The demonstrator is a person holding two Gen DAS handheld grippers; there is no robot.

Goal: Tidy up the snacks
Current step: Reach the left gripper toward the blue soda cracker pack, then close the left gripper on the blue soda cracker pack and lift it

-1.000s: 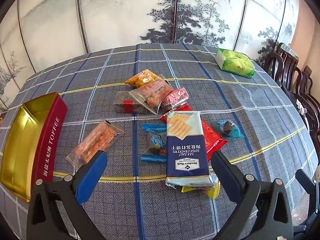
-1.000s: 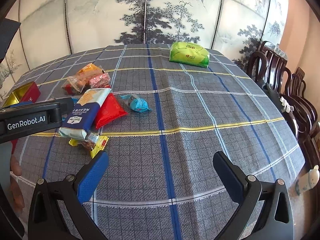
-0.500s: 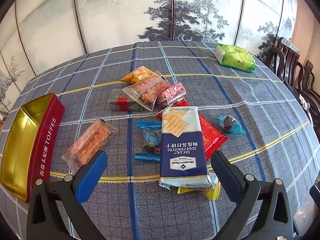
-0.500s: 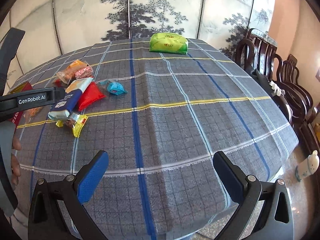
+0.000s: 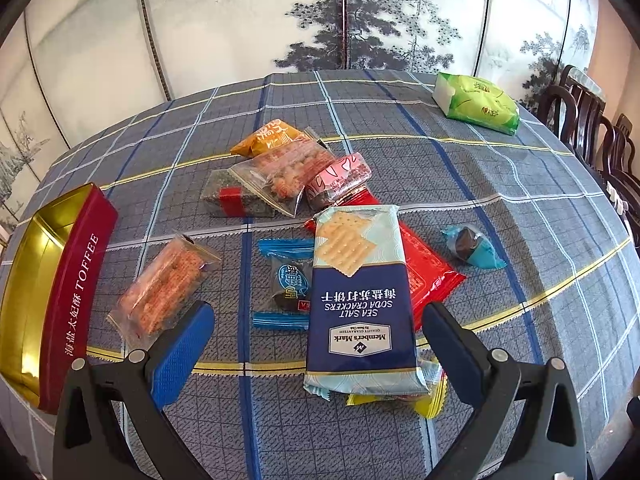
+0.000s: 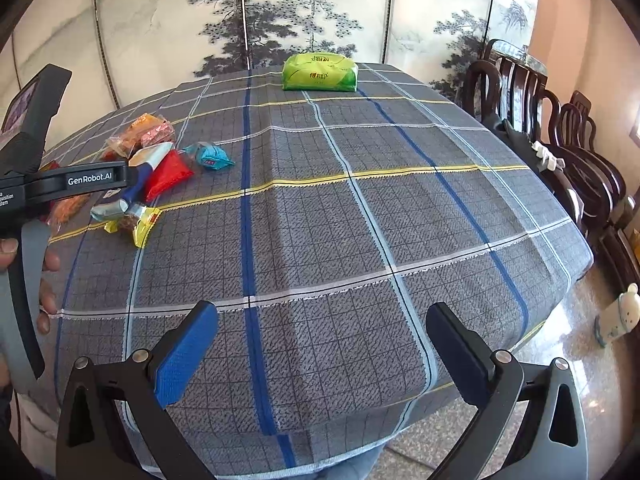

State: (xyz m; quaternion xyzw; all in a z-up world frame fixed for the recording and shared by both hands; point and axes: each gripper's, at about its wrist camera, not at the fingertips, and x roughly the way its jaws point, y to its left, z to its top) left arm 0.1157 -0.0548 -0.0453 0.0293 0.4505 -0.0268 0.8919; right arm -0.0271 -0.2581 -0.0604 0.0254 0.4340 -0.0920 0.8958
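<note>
— Plaid tablecloth [image 6: 320,208], painted screen [image 5: 248,28] behind, dark chairs [image 6: 560,128] off right. Where's the pile?

— Straight ahead of the left gripper [image 5: 316,344], fingers spread wide, empty. The soda cracker pack [image 5: 360,296] lies lengthwise between them, long axis pointing away.

— And the right gripper [image 6: 320,344]?

— Also spread, over bare cloth (well apart from the snacks). Left is nearer; toffee tin [image 5: 52,292] sits at its left.

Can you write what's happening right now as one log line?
left gripper: open, above blue soda cracker packet | right gripper: open, empty | red toffee tin: empty
</note>
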